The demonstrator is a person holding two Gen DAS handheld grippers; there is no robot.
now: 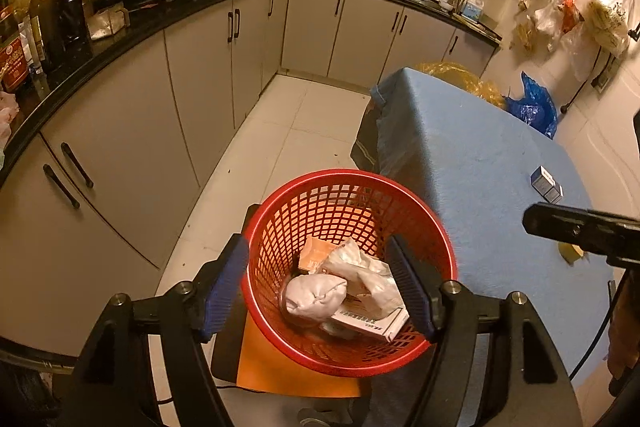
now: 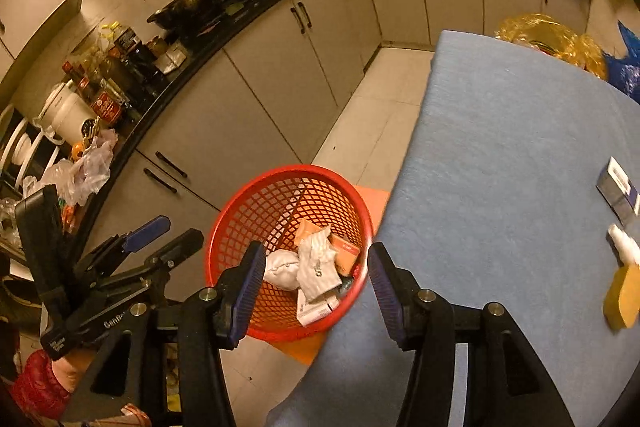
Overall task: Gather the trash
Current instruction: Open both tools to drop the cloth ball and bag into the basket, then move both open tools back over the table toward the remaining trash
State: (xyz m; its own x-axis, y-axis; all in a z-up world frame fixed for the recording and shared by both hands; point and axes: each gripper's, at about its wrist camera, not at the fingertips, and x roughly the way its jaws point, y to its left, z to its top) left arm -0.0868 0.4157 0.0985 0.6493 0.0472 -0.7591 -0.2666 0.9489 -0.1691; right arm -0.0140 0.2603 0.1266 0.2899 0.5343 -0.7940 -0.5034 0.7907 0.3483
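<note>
A red mesh basket (image 1: 352, 183) stands on an orange surface on the floor beside a table under a blue cloth (image 1: 472, 155). In it lie a crumpled white tissue (image 1: 314, 293), a white wrapper (image 1: 376, 279) and small cartons. My left gripper (image 1: 320, 285) hangs open above the basket with nothing between its blue pads. My right gripper (image 2: 316, 291) is also open and empty, over the basket (image 2: 256, 203) at the table's edge. On the cloth (image 2: 500, 167) lie a small blue-white box (image 2: 618, 189), a white tube (image 2: 622, 245) and a yellow piece (image 2: 622, 297).
A black counter (image 1: 132, 27) with woks, bottles and pots curves round the left and back, above grey cabinets. Plastic bags (image 1: 580, 7) hang on the right wall. Yellow and blue bags (image 1: 532, 105) sit past the table. White floor tiles run between cabinets and table.
</note>
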